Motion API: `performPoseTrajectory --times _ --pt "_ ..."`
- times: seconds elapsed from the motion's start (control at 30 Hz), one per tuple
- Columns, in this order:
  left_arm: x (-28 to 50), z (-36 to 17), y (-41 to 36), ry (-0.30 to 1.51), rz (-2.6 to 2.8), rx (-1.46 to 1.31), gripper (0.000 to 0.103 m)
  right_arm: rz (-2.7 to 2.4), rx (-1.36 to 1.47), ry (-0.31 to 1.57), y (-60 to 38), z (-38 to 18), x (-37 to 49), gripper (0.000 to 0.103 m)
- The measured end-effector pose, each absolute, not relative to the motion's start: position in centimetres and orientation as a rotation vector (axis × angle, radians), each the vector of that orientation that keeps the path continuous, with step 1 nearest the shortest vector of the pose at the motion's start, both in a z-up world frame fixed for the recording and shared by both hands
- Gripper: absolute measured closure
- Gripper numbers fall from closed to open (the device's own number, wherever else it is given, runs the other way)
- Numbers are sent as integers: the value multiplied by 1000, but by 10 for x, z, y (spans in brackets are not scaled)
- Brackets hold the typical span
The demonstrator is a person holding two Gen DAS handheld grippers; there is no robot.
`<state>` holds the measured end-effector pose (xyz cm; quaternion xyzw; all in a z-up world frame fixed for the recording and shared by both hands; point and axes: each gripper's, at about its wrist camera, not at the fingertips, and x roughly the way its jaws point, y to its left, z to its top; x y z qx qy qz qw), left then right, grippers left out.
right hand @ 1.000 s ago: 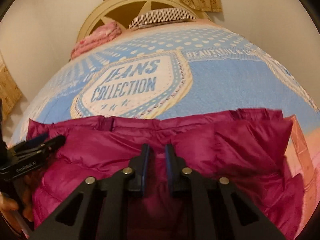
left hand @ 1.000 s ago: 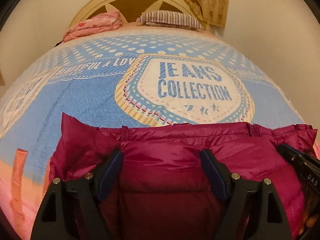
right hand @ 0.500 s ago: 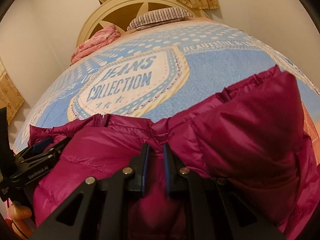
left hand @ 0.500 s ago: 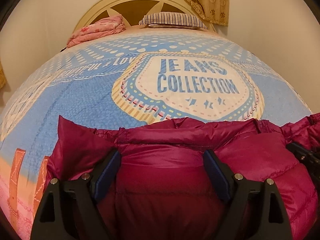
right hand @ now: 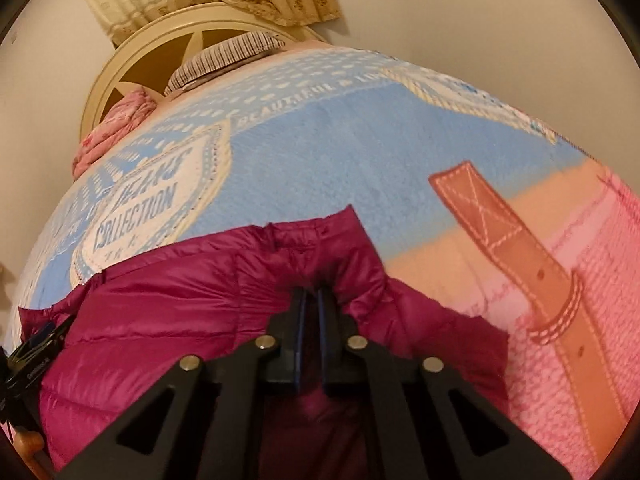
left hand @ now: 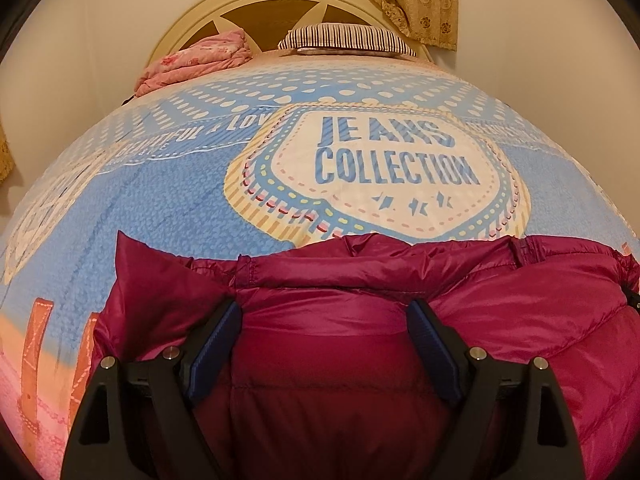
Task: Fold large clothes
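Here my left gripper (left hand: 324, 344) is spread wide over the magenta jacket (left hand: 400, 292), which lies on the blue bedspread (left hand: 180, 200). My right gripper (right hand: 311, 300) is pinching a bunched fold of this jacket near its right edge.

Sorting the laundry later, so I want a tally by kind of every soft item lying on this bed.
Puffer jackets: 1, magenta
Striped pillows: 1
Pink bundled cloths: 1
Printed bedspreads: 1
Total: 4
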<state>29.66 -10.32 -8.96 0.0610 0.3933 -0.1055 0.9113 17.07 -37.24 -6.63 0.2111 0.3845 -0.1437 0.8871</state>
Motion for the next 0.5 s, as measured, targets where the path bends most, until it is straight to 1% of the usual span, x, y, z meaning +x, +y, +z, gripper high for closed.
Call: performPoseTrajectory --times 0.3,0.37,0.5 --pt "295 -86 -100 821 -231 115 17 -252 527 775 -381 -72 164 101" --pt "291 -78 -93 859 -271 118 17 -251 526 775 -381 -72 167 101" --pt "261 -48 -53 851 -269 26 17 -247 536 772 -381 -73 167 101"
